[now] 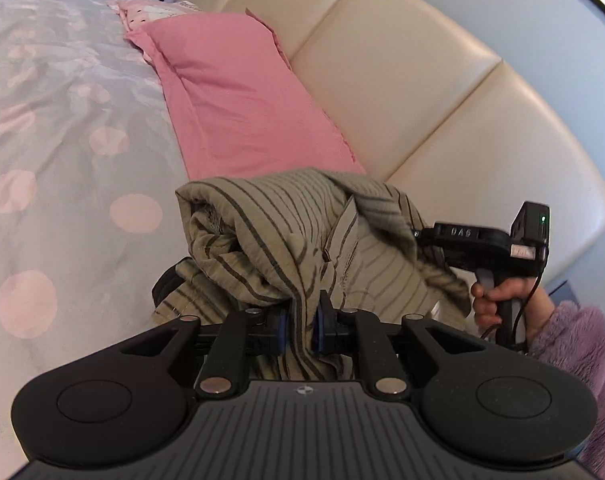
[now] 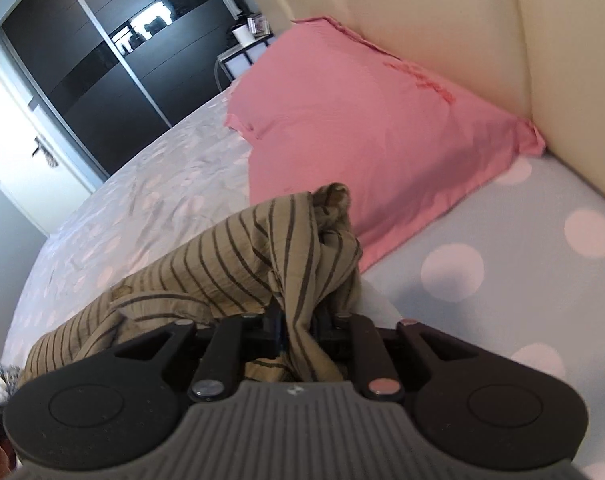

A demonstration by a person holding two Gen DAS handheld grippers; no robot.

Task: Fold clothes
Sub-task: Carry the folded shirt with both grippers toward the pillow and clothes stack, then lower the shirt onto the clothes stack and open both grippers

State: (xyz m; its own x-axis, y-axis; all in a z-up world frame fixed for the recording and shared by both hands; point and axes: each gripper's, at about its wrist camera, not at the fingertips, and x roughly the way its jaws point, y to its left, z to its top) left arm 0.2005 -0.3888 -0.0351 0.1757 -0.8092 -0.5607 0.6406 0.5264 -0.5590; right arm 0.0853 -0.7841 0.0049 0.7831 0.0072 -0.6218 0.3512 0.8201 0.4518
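A tan shirt with dark stripes hangs bunched between both grippers above the bed. My left gripper is shut on a fold of it, the cloth pinched between the blue pads. My right gripper is shut on another part of the same shirt, which trails off to the lower left. The right gripper's body and the hand holding it show in the left wrist view, with the shirt draped over its front. The fingertips are hidden by cloth in both views.
A grey bedspread with pink dots lies below. A pink pillow leans on the cream padded headboard. A nightstand stands beyond the bed by a dark wardrobe and white door.
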